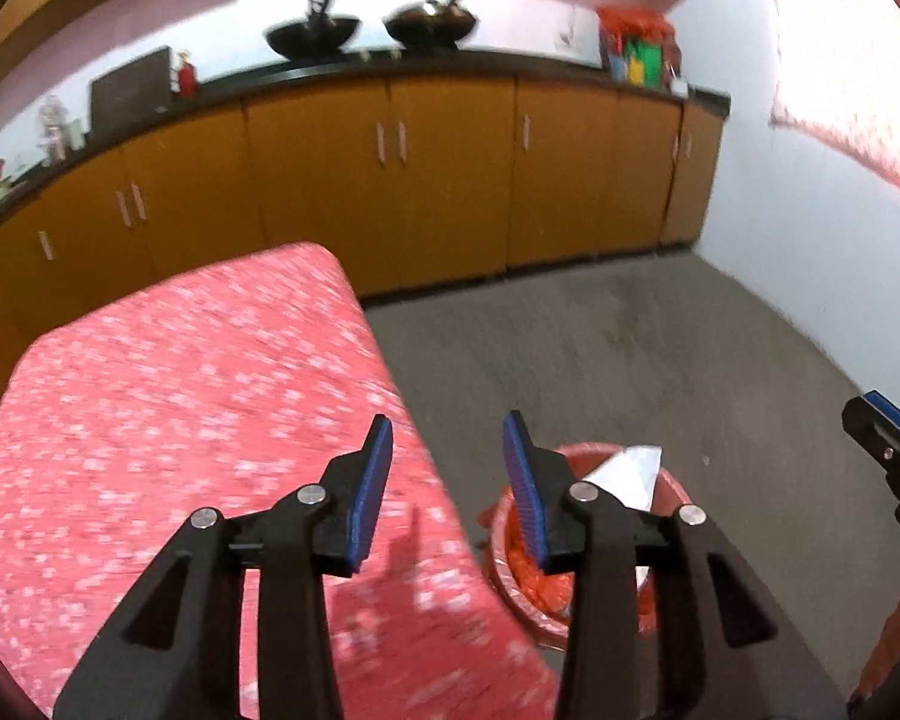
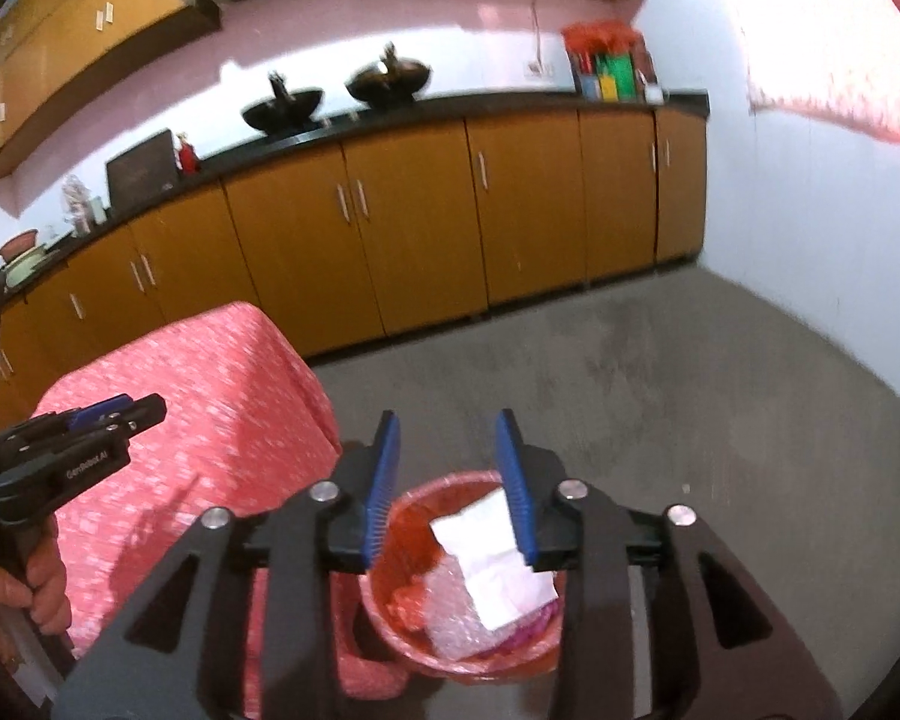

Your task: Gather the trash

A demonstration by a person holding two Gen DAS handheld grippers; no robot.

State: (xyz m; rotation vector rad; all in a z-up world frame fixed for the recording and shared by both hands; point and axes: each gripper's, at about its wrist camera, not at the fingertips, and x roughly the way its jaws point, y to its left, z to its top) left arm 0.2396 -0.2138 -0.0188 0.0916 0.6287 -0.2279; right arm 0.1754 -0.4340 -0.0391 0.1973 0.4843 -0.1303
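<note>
Orange cabinets (image 2: 402,222) ran under a black counter (image 2: 450,105) from nine to two o'clock in both views, with two dark woks (image 2: 282,108) on top. We saw grey concrete floor (image 2: 660,372) in front of them. At eight o'clock stood a table with a pink speckled cloth (image 1: 180,390). Just beside its corner, on the floor, sat the red bin (image 2: 402,618), lined with red plastic. In it lay a white paper (image 2: 492,558) over what looked like bubble wrap (image 2: 456,618), though blur made that unsure. Our right gripper (image 2: 447,480) hovered above the bin with its blue-padded jaws apart and nothing between them. Our left gripper (image 1: 447,486) hung over the table's edge at the bin's nine o'clock, jaws likewise spread and bare.
</note>
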